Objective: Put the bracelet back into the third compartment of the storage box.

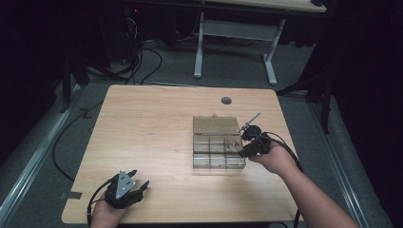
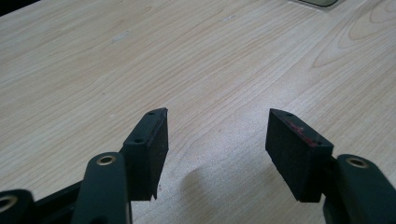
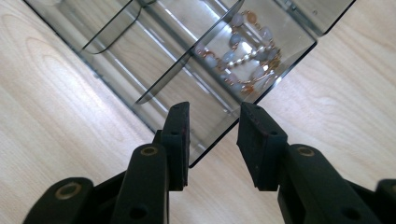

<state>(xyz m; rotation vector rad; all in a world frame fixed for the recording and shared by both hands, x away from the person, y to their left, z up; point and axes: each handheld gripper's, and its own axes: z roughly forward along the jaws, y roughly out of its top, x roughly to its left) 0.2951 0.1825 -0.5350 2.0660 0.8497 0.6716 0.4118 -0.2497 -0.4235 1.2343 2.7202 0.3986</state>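
A beaded bracelet [image 3: 247, 58] lies in a compartment of the clear compartment box [image 3: 154, 70], just ahead of the right gripper [image 3: 212, 140] and slightly to its right. The jaws of this gripper stand partly apart with nothing between the pads; the box's near wall runs just in front of and beneath them. It is judged that the bracelet has been set down and that the step in hand is a clean withdrawal. This is best done by drawing the right gripper straight back along its own line, with the jaws kept parted, so that the thin wall is not caught and the box not dragged across the surface. Any sideways sweep should be avoided, since the hinged lid [image 1: 216, 125] stands open on the far side and a thin rod-like object [image 1: 251, 120], not clearly identified, lies just beyond the gripper.

The left gripper [image 2: 217, 140] is held wide open, with nothing in it, low over bare wood and well apart from the box; it can be left resting there.

The surface [image 1: 152, 142] is a light wood-grain top with a round cable port [image 1: 226, 100] near its far edge. Beyond it a grey carpeted floor [image 1: 237, 69] is seen, with trailing cables [image 1: 142, 57], the white legs of another desk [image 1: 271, 61], and dark surroundings.
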